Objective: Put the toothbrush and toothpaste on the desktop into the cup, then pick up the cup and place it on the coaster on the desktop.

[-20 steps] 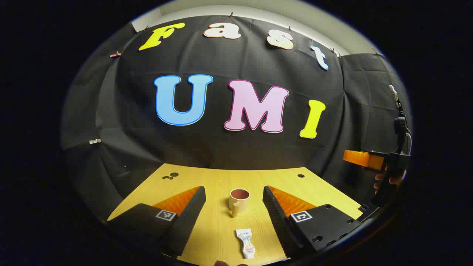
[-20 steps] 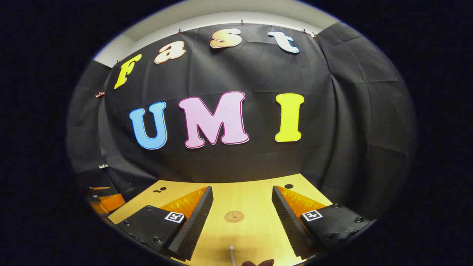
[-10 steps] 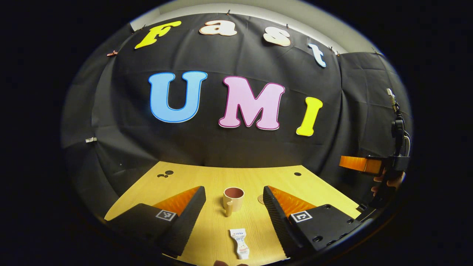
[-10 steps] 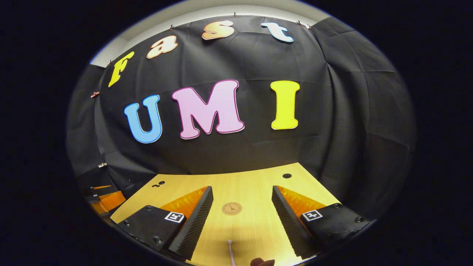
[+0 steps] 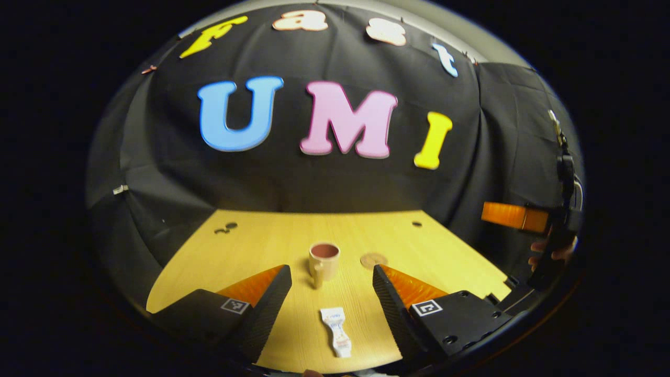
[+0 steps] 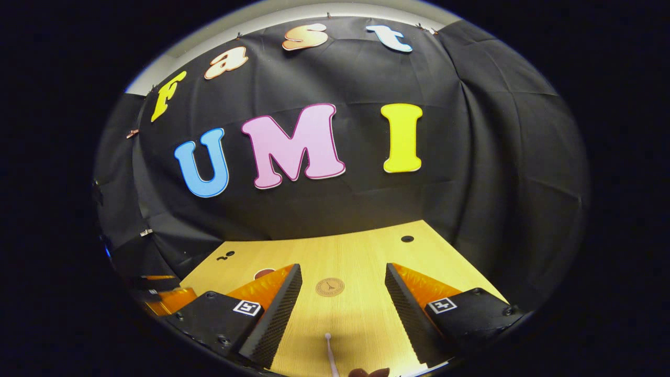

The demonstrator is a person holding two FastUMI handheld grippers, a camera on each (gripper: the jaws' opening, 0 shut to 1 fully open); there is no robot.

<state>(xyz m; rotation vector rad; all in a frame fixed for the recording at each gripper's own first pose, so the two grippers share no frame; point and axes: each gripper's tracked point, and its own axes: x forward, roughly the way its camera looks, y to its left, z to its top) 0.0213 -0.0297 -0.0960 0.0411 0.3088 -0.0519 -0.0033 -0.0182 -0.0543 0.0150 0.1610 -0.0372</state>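
In the left gripper view a cream cup (image 5: 324, 260) with a dark red inside stands upright on the wooden desktop (image 5: 251, 246), its handle toward me. A small white toothpaste tube (image 5: 336, 331) lies flat nearer, between the fingers of my open left gripper (image 5: 331, 287). The round brown coaster (image 5: 373, 259) lies just right of the cup. In the right gripper view my right gripper (image 6: 343, 285) is open above the desktop, the coaster (image 6: 330, 287) ahead between its fingers. The toothbrush (image 6: 331, 356) tip pokes up at the bottom edge. The cup rim (image 6: 264, 273) peeks behind the left finger.
The other gripper (image 5: 515, 215) and the hand (image 5: 549, 251) holding it hover off the desk's right edge in the left gripper view. Small dark holes (image 5: 225, 228) mark the desktop's far corners. Black cloth walls close the back and sides.
Both views have tilted down and drawn back: more desktop shows, and the cup, tube and coaster sit higher in frame. The cup rim has come into the right gripper view. Both grippers stay open.
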